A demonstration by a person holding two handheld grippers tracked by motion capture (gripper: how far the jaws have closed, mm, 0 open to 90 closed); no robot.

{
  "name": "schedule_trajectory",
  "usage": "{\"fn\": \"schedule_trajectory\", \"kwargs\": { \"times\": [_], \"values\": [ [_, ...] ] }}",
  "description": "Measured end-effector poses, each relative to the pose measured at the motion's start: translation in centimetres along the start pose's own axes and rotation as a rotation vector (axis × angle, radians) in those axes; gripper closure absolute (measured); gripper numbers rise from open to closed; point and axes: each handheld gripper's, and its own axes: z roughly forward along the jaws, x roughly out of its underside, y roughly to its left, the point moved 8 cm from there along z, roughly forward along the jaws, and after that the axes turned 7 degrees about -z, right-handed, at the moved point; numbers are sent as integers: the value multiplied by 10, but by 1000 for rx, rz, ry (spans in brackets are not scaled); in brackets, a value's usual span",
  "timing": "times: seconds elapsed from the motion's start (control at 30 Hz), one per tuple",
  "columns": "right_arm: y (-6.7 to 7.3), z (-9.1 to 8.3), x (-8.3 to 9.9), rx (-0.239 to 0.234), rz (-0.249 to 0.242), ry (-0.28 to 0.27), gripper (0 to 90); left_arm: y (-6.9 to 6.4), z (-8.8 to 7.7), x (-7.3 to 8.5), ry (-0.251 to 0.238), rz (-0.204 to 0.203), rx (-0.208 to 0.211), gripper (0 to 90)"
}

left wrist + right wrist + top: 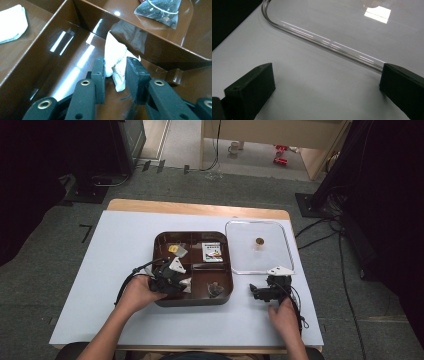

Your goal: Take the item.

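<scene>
Nearest the person, the left gripper [115,72] pinches a white packet [115,58] in a front compartment of the brown tray [162,302], its jaws closed on it. The right gripper [324,92] rests on the white sheet [312,75] with jaws spread wide. Beyond it lies the clear lid [342,20].

Overhead light was even on the white table sheet [100,270]; surroundings were dark. Streaky glare hit the glossy brown plastic tray [62,45] and clear plastic lid [324,41]. Near jaws were soft-focused.
</scene>
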Motion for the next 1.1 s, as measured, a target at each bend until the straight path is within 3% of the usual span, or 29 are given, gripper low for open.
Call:
{"fn": "schedule_trajectory", "kwargs": {
  "times": [0.3, 0.5, 1.1],
  "values": [
    [0, 0, 0, 0, 1, 1, 0, -1, -1, -1, 32, -71, 29, 817],
    [0, 0, 0, 0, 1, 1, 0, -1, -3, -1, 39, -111, 37, 830],
    [0, 0, 0, 7, -8, -2, 0, 16, -23, 1, -25, -135, 11, 833]
  ]
}}
